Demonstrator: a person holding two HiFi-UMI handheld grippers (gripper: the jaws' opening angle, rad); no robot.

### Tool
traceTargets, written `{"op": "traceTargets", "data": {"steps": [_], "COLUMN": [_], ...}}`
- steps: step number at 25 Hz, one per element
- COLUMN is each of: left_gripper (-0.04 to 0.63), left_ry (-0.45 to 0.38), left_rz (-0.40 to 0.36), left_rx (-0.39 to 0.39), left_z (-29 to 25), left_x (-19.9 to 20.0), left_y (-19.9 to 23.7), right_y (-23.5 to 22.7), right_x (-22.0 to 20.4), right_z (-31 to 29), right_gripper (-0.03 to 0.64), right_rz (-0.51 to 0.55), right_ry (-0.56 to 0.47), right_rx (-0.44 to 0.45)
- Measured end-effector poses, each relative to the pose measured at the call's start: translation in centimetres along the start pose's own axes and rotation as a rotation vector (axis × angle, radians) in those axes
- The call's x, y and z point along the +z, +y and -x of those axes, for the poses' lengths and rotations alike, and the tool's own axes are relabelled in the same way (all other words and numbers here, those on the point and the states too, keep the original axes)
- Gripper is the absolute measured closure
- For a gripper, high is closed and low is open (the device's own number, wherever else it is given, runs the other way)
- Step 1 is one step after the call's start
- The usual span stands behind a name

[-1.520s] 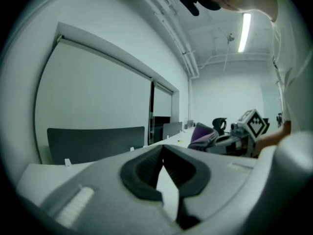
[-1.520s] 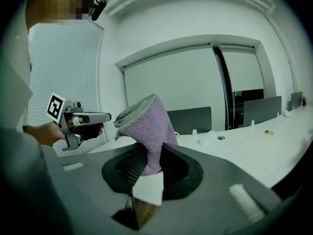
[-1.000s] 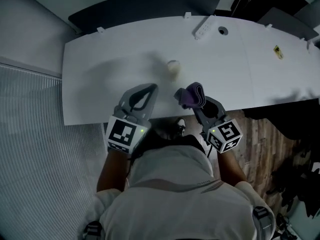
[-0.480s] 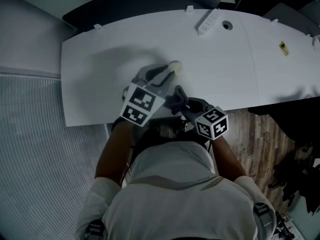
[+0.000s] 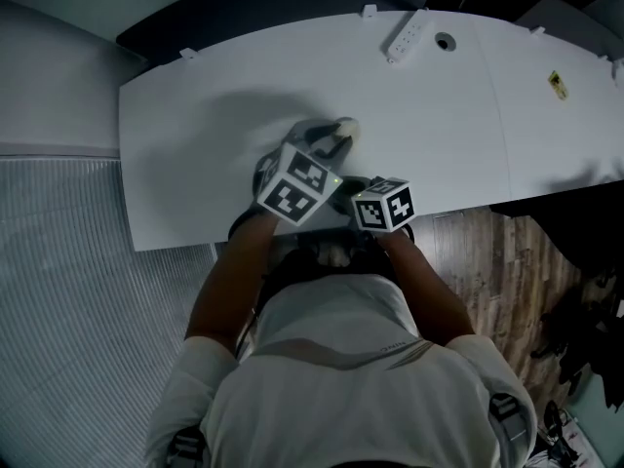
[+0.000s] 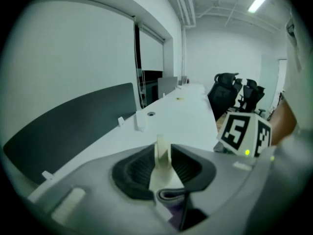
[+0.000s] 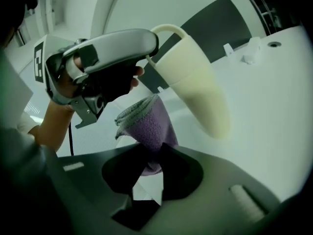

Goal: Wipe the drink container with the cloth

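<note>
The right gripper (image 7: 152,148) is nearest to the person, at the front edge of the white desk (image 5: 195,164). Its jaws are closed tight on a purple cloth (image 7: 146,121), and the free part of the cloth stands up out of the jaws in a folded bunch. The cloth is just beside the drink container (image 7: 195,87), a cream cup with a handle, but I cannot tell if it touches it.

A little further is the left gripper (image 6: 164,151). Its jaws have just been opening and stand apart, with the thin handle of the cup between them. The pads are very near the handle on both sides; whether they press on it is not clear. The cup itself stands on the desk, just in front of the left gripper's tips, a little back from the desk's front edge.

Further back on the desk lie a white power strip (image 5: 407,37) and a round cable hole (image 5: 446,41) next to it. A dark panel (image 6: 63,126) runs along the far edge of the desk. Black office chairs (image 6: 227,89) stand at the end of the room.
</note>
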State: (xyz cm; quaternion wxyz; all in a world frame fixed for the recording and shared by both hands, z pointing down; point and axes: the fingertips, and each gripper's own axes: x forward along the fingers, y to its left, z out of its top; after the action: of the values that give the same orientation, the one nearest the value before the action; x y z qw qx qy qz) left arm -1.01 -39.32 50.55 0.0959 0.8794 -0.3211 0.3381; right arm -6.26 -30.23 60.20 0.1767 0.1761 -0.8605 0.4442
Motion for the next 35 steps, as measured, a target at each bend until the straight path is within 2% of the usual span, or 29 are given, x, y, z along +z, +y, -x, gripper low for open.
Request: {"op": "traceTargets", "data": {"steps": [4, 9, 14, 20, 22, 25, 30, 35], "left_gripper": [0.522, 0.522, 0.525, 0.525, 0.525, 0.523, 0.523, 0.523], "left_ry": [0.014, 0.027, 0.018, 0.013, 0.022, 0.028, 0.025, 0.035], "left_rz": [-0.010, -0.012, 0.007, 0.059, 0.065, 0.066, 0.076, 0.078], "left_rx": [0.001, -0.001, -0.013, -0.033, -0.038, -0.047, -0.050, -0.052], "left_z": [-0.2, -0.6, -0.8, -0.9, -1.0, -1.0, -1.0, -1.0], "left_x": [-0.3, -1.0, -1.0, -0.9, -0.8, -0.8, -1.0, -0.9], "left_y": [-0.1, 0.0, 0.0, 0.3, 0.3, 0.4, 0.4, 0.3], "right_y": [-0.5, -0.3, -0.1, -0.1, -1.2, -3.2, -5.8, -7.9], "right_x": [0.9, 2.1, 3.9, 5.0, 5.3, 5.2, 3.0, 1.2], "right_z": [-0.2, -0.7, -0.5, -0.1, 0.3, 0.5, -0.7, -1.7], "right_gripper": [0.532, 0.532, 0.532, 0.534, 0.532, 0.532, 0.532, 0.531], "right_rz": [-0.073, -0.106, -0.203, -0.202, -0.280, -0.463, -0.507, -0.489], "right_ry": [-0.060, -0.091, -0.188, -0.259, -0.311, -0.368, -0.321, -0.278], "right_rx": [0.014, 0.057, 0.103, 0.070, 0.053, 0.056, -0.039, -0.129]}}
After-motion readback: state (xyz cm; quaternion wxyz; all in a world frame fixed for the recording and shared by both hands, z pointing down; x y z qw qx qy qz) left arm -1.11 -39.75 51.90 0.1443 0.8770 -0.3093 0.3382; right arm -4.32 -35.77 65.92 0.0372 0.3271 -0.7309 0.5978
